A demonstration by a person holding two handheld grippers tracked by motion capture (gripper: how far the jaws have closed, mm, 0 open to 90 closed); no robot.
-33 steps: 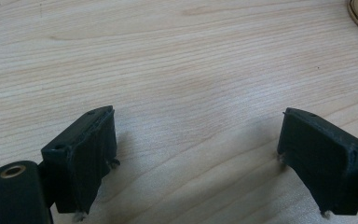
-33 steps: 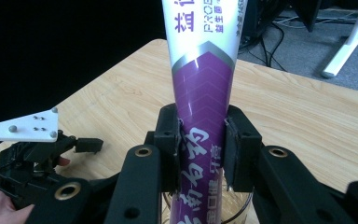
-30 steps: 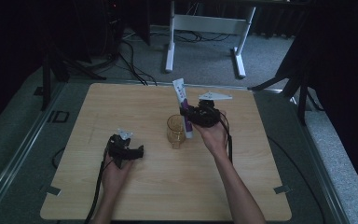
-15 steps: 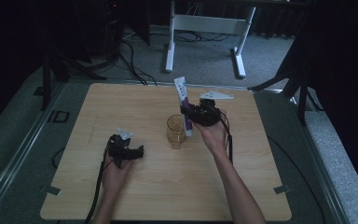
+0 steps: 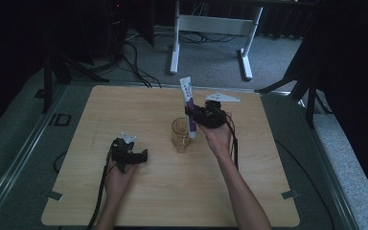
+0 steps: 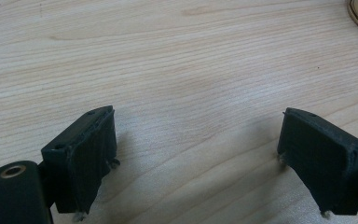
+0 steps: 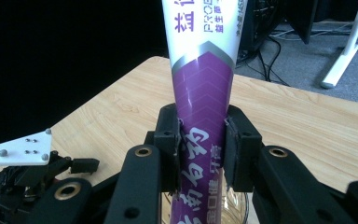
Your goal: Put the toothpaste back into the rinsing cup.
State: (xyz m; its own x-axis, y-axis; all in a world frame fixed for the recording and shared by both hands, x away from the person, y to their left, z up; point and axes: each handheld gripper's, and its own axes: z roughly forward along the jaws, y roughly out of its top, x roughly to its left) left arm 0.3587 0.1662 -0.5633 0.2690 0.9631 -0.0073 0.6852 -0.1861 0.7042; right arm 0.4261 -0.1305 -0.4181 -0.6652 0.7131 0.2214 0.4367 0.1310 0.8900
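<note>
Comparing this moment with the two earlier high views, I find nothing has shifted: both hands sit where they were, and the tube stands at the same angle over the glass. I read that as a pause before the release, not progress.

On the left, my left gripper rests low on the wooden table, well apart from the glass. In the left gripper view its fingers stand wide apart with nothing between them, bare wood grain underneath, and the rim of the glass just peeks in at the top right corner.

Near the middle of the table stands the amber drinking glass, upright.

To its right, my right gripper is clamped on the white-and-purple toothpaste tube. In the right gripper view the fingers pinch the tube on both sides of its purple section, as closed as the tube allows. The tube is nearly upright, flat end up, its lower end down at the mouth of the glass; whether it touches the bottom I cannot tell.

My judgement: the tube is almost placed, and what remains is to lower it a little if needed and open the right fingers.
</note>
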